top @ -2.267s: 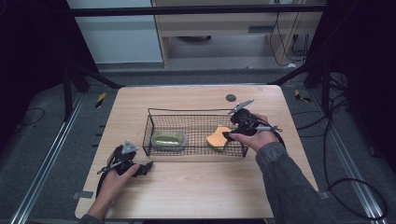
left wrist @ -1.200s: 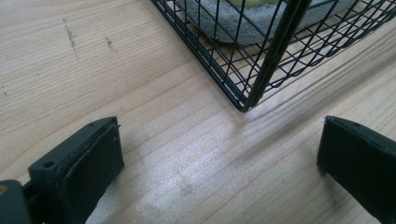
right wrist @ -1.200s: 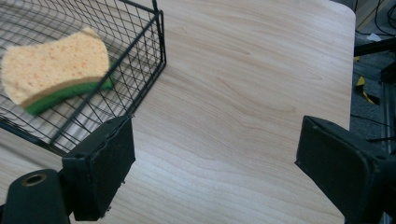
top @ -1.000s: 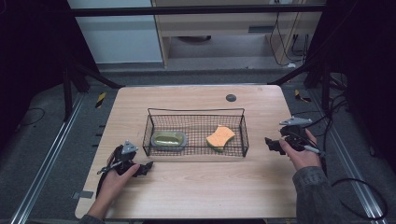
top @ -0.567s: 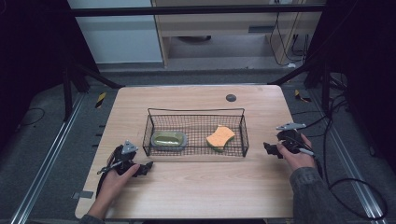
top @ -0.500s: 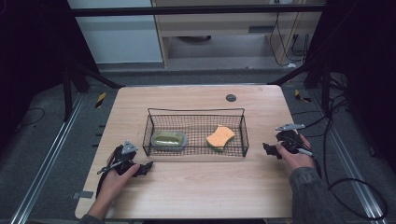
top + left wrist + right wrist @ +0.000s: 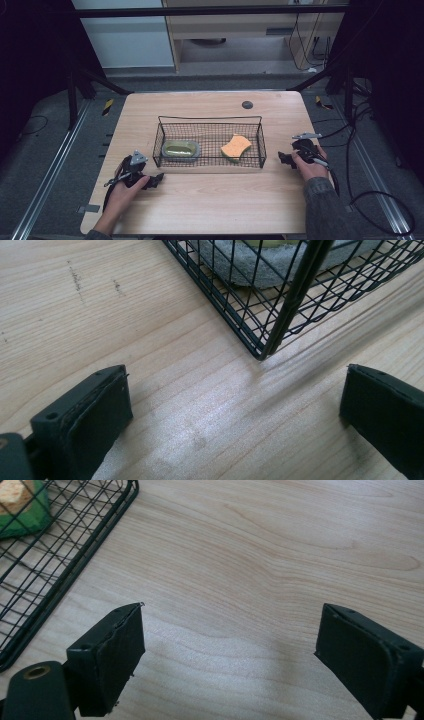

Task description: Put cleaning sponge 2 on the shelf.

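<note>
Here the left gripper [image 7: 152,180] rests low on the wooden table [image 7: 210,205], held in the person's left hand [image 7: 125,192]. Its jaws are spread wide with nothing between them but bare wood. Just ahead of it, the near corner of the black wire basket [image 7: 280,315] stands in the way, close to the jaws but not touching them. Behind that corner, inside the basket, lies a grey and green sponge [image 7: 180,149].

The right gripper [image 7: 285,160] sits on the table too, in the person's right hand [image 7: 311,167]. Its jaws are also wide apart and hold nothing. The basket's other end [image 7: 75,565] is ahead of this gripper and off to its left side, a little way from the jaws. An orange sponge [image 7: 236,146] with a green underside lies in that end of the basket.

Far past both grippers, beyond the basket, a small dark round thing [image 7: 247,105] sits on the table.
</note>
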`<state>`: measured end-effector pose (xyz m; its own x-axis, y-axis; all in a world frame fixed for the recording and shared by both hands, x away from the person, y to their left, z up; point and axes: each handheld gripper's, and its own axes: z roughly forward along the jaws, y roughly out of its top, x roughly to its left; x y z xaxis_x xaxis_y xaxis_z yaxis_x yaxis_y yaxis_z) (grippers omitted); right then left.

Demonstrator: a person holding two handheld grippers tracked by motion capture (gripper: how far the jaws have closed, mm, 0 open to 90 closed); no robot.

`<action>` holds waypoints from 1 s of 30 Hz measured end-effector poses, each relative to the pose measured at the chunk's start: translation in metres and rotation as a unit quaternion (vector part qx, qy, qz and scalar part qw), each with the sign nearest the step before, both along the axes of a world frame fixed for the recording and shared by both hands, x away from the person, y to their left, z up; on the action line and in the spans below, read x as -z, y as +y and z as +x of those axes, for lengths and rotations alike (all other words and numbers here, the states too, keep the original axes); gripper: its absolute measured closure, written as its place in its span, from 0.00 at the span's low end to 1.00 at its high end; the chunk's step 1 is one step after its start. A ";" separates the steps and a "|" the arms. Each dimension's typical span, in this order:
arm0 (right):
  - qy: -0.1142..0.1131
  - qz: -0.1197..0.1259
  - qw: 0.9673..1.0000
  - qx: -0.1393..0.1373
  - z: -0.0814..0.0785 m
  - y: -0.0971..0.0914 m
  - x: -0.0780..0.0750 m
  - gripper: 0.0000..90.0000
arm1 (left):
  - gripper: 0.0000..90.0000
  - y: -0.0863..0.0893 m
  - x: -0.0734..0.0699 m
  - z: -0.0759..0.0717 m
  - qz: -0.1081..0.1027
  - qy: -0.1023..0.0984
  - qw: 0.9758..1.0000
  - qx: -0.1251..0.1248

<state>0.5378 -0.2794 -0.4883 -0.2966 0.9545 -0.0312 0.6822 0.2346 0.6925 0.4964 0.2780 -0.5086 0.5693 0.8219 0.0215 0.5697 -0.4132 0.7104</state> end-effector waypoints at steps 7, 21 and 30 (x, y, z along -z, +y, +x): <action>0.006 0.006 1.000 0.006 0.002 0.001 0.006 0.12 | 0.00 0.000 0.000 0.000 0.000 0.000 1.000 0.000; 0.009 0.013 1.000 0.020 0.005 0.009 0.018 0.06 | 0.00 0.000 0.000 0.000 0.000 0.000 1.000 0.000; -0.020 0.020 0.999 0.030 0.003 0.013 0.024 0.03 | 0.00 0.000 0.000 0.000 0.000 0.000 1.000 0.000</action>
